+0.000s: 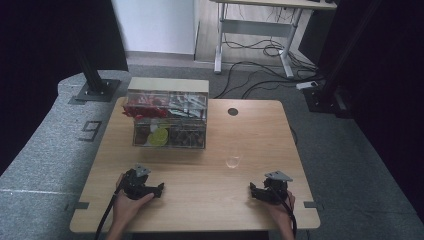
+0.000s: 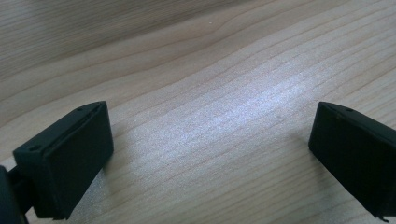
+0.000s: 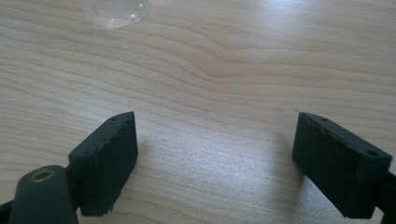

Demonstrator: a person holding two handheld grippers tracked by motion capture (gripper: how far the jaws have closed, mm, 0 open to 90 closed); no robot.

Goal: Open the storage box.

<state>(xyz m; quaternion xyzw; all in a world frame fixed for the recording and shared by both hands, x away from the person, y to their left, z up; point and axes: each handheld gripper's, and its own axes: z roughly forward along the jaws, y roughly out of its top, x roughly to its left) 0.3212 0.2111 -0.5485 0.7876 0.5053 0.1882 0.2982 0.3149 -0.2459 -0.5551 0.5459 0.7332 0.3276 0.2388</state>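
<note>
At the near edge of the wooden table (image 1: 200, 200), the left gripper (image 1: 161, 188) and the right gripper (image 1: 251, 189) rest with jaws spread wide, nothing between them. Farther out, nearer the right gripper, stands a clear glass (image 1: 233, 156). Beyond it, a clear compartmented box (image 1: 167, 120) sits at the far side.

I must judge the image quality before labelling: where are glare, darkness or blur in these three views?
High view: dim, with black corners; the clear glass barely stands out on the wooden table. Left gripper view: a pale sheen on the wood between the open jaws of the left hand-held gripper, which look soft. Right gripper view: even light; the right hand-held gripper casts soft shadows, and the glass is cut by the top edge.
</note>
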